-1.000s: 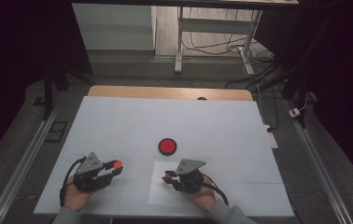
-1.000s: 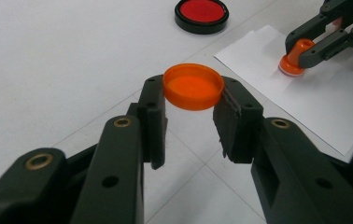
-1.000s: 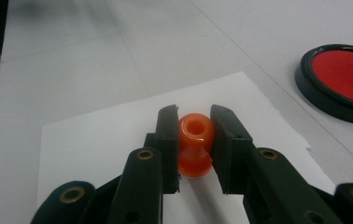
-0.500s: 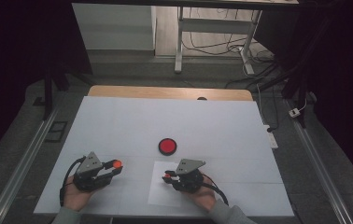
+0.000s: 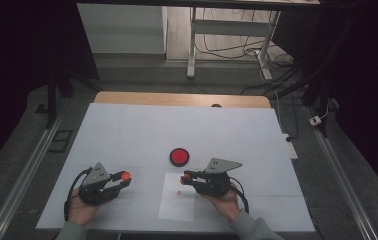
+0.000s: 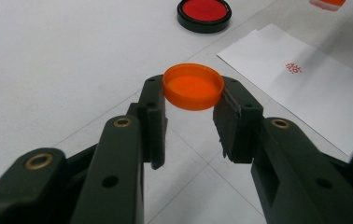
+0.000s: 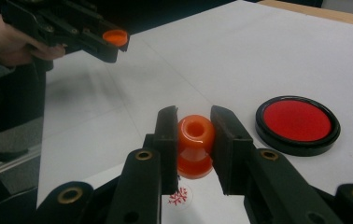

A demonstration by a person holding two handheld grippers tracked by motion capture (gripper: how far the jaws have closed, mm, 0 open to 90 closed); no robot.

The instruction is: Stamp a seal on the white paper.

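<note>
My right gripper (image 7: pixel 193 140) clamped the orange stamp (image 7: pixel 194 144) above the paper sheet (image 5: pixel 177 202) near the table's front edge; red snowflake print (image 7: pixel 178 197), no legible writing. Left gripper (image 6: pixel 191 114) clamped the orange cap (image 6: pixel 193 86)

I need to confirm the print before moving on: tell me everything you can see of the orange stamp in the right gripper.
The orange stamp is a small, glossy, plastic-looking piece with a rounded knob, a hollow in its end, a narrow waist and a wider base. The right gripper clamps the knob between its black jaws. It hangs base down, clear of the white paper, just above a red snowflake-like print. Nothing else touches it.
</note>
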